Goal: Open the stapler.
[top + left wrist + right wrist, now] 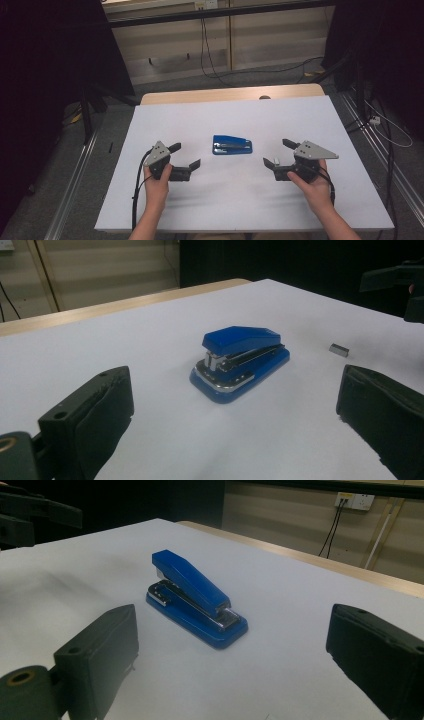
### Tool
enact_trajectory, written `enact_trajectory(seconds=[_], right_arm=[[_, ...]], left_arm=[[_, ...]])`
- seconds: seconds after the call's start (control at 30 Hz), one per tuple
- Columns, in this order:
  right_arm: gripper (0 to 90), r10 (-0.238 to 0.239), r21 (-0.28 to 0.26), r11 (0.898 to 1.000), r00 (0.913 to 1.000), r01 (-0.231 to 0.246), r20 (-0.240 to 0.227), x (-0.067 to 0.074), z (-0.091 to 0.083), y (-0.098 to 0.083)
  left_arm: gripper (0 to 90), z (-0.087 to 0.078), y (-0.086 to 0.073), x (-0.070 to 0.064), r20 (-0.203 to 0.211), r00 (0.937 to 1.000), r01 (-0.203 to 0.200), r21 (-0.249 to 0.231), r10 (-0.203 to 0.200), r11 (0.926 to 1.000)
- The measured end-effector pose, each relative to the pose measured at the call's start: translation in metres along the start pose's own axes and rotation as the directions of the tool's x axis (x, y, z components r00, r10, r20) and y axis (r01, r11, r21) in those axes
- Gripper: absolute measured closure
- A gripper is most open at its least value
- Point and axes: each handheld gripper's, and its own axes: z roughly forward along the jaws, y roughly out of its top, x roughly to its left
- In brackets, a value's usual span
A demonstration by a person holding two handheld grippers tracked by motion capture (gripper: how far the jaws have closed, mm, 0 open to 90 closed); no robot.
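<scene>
A blue stapler (232,145) lies on the white table top (225,200), about midway between my two grippers. My left gripper (185,155) is held to its left, open, jaws pointing at it. From the right, my right gripper (277,153) faces it, also open. In the left gripper view the stapler (240,362) sits ahead of the wide-apart jaws of the left gripper (232,415), with a small grey strip of staples (339,349) to its right. In the right gripper view the stapler (195,597) lies ahead of the spread right gripper (235,650). Nothing is between either pair of jaws.
A wooden strip (230,93) borders the table's far side. Beyond it are a panelled wall and cables on the floor (210,65). Dark stands and metal rails (75,190) flank the table. A wall socket (356,500) shows in the right gripper view.
</scene>
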Motion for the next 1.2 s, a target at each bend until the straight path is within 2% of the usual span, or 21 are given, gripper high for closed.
enact_trajectory(seconds=[0.23, 0.47, 0.6, 0.63, 0.7, 0.8, 0.9, 1.0, 1.1, 1.2], right_arm=[[8.6, 0.021, 0.011, 1.000, 0.9998, -0.021, 0.000, 0.000, 0.011, 0.004], [10.4, -0.003, 0.037, 0.999, 0.9998, 0.003, -0.018, 0.003, 0.023, 0.011], [10.3, -0.015, 0.033, 0.999, 0.9996, 0.016, -0.024, 0.005, 0.033, 0.016], [11.8, -0.015, 0.031, 0.999, 0.9994, 0.016, -0.032, 0.005, 0.036, 0.018], [20.5, 0.002, 0.029, 1.000, 0.9995, -0.001, -0.030, 0.006, 0.041, 0.020], [25.4, 0.019, 0.021, 1.000, 0.9993, -0.018, -0.033, 0.006, 0.046, 0.022], [32.9, -0.012, 0.029, 0.999, 0.9993, 0.013, -0.035, 0.008, 0.050, 0.025], [43.6, -0.019, 0.036, 0.999, 0.9987, 0.020, -0.047, 0.011, 0.057, 0.028], [48.6, -0.023, 0.044, 0.999, 0.9978, 0.026, -0.063, 0.014, 0.066, 0.028], [55.1, -0.032, 0.061, 0.997, 0.9965, 0.037, -0.078, 0.018, 0.074, 0.027]], left_arm=[[1.9, 0.009, 0.002, 0.001, 0.017, 0.9999, 0.005, 0.012, -0.005, 0.9999], [2.0, 0.009, 0.002, 0.001, 0.028, 0.9996, 0.010, 0.005, -0.010, 0.9999], [2.1, 0.012, 0.006, 0.004, 0.007, 0.9996, 0.026, 0.004, -0.026, 0.9996], [2.1, 0.013, 0.007, 0.005, 0.004, 0.9998, 0.020, 0.007, -0.020, 0.9998], [2.1, 0.017, 0.007, 0.005, 0.006, 0.9995, 0.030, 0.008, -0.030, 0.9995], [2.1, 0.021, 0.005, 0.004, 0.016, 0.9996, 0.022, 0.032, -0.023, 0.9992], [2.1, 0.023, 0.006, 0.004, 0.022, 0.9996, 0.014, 0.042, -0.015, 0.9990], [2.1, 0.024, 0.008, 0.004, 0.029, 0.9992, 0.026, 0.041, -0.027, 0.9988], [2.2, 0.027, 0.008, 0.006, 0.027, 0.9987, 0.042, 0.030, -0.043, 0.9987], [2.1, 0.031, 0.007, 0.008, 0.027, 0.9983, 0.050, 0.041, -0.051, 0.9979]])
